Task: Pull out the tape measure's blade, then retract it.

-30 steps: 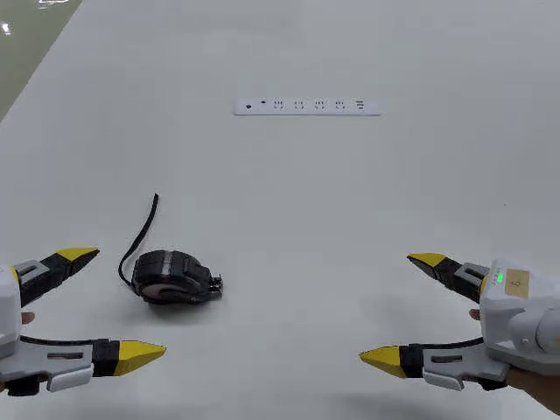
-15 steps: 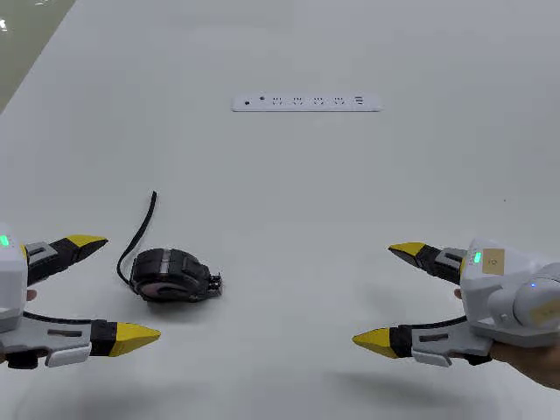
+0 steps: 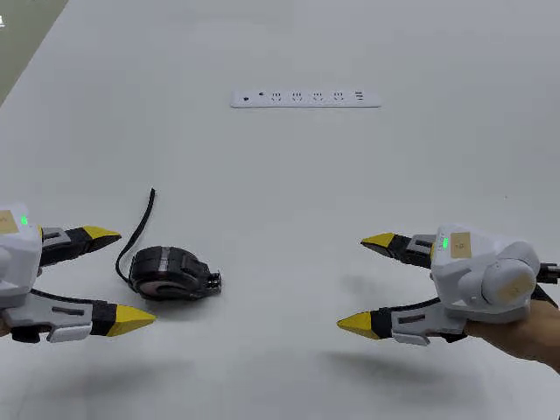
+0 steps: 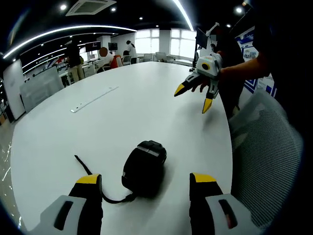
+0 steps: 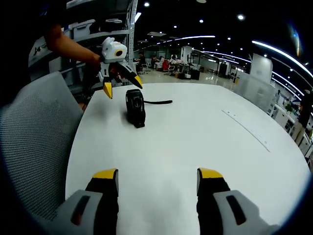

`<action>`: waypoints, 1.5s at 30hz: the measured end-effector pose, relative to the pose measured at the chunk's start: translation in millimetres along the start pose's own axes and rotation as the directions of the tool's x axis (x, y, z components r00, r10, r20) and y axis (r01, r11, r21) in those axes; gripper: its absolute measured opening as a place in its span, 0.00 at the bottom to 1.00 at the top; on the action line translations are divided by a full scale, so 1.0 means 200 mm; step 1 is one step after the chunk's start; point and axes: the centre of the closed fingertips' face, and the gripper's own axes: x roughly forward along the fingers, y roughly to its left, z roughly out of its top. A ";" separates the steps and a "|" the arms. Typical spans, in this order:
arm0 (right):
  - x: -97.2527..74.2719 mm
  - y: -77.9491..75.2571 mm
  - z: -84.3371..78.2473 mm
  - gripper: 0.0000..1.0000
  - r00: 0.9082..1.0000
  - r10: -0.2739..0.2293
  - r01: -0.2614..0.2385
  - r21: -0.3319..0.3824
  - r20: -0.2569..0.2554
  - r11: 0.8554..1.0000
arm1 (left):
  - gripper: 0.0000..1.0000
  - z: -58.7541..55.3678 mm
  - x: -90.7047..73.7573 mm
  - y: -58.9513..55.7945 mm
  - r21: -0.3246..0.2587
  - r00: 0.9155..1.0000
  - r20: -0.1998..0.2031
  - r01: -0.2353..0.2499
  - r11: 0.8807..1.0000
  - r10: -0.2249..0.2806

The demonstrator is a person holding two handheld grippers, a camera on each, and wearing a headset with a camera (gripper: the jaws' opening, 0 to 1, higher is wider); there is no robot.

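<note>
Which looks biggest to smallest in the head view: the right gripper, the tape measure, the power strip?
1. The right gripper: clearly largest, though it is also nearest the camera.
2. The power strip and tape measure: unsure. The strip is longer but much thinner, and lies farther away.

Both tools drawn inward
The right tool (image 3: 353,282) has shifted left toward the middle of the surface (image 3: 289,192); the left tool (image 3: 136,276) has edged nearer the tape measure (image 3: 171,274).
</note>
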 end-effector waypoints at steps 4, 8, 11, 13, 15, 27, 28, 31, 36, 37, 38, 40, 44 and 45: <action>0.04 0.00 0.02 0.63 1.000 0.021 -0.021 -0.017 -0.001 1.000 | 0.66 -0.01 0.02 0.00 0.019 1.000 -0.020 0.017 1.000 -0.017; 0.08 0.00 0.04 0.60 0.999 0.039 -0.039 -0.034 0.003 0.999 | 0.63 -0.03 0.04 -0.01 0.034 0.997 -0.058 0.043 0.999 -0.041; 0.12 0.01 0.05 0.58 0.998 0.056 -0.055 -0.052 0.004 0.997 | 0.61 -0.05 0.06 -0.01 0.047 0.994 -0.086 0.064 0.997 -0.060; 0.14 0.01 0.06 0.57 0.998 0.063 -0.063 -0.064 0.000 0.996 | 0.59 -0.06 0.07 -0.01 0.059 0.991 -0.113 0.081 0.995 -0.074; 0.17 0.01 0.07 0.56 0.997 0.073 -0.073 -0.069 0.000 0.995 | 0.55 -0.07 0.08 0.00 0.065 0.987 -0.133 0.097 0.993 -0.087; 0.31 0.06 0.12 0.49 0.991 0.135 -0.135 -0.110 -0.004 0.985 | 0.43 -0.10 0.14 0.01 0.105 0.968 -0.209 0.163 0.981 -0.138; 0.32 0.07 0.13 0.48 0.990 0.141 -0.141 -0.112 -0.004 0.984 | 0.43 -0.10 0.15 0.01 0.106 0.967 -0.212 0.165 0.981 -0.139; 0.36 0.07 0.14 0.46 0.988 0.152 -0.151 -0.117 -0.004 0.982 | 0.39 -0.11 0.16 0.03 0.114 0.963 -0.232 0.170 0.979 -0.140; 0.42 0.09 0.16 0.42 0.984 0.176 -0.176 -0.125 -0.006 0.976 | 0.36 -0.12 0.17 0.03 0.117 0.957 -0.253 0.179 0.977 -0.145; 0.43 0.10 0.16 0.42 0.984 0.179 -0.179 -0.129 -0.009 0.975 | 0.34 -0.12 0.17 0.03 0.116 0.955 -0.256 0.184 0.976 -0.149; 0.44 0.10 0.16 0.41 0.983 0.184 -0.184 -0.131 -0.010 0.974 | 0.32 -0.12 0.17 0.03 0.118 0.953 -0.261 0.187 0.975 -0.151; 0.47 0.11 0.17 0.40 0.981 0.193 -0.192 -0.129 -0.007 0.973 | 0.31 -0.13 0.17 0.02 0.120 0.951 -0.267 0.192 0.974 -0.154; 0.51 0.12 0.18 0.39 0.979 0.203 -0.202 -0.125 -0.008 0.971 | 0.31 -0.13 0.18 0.03 0.122 0.951 -0.266 0.196 0.973 -0.158; 0.52 0.13 0.19 0.38 0.978 0.209 -0.208 -0.126 -0.008 0.970 | 0.30 -0.13 0.18 0.03 0.121 0.951 -0.266 0.197 0.973 -0.160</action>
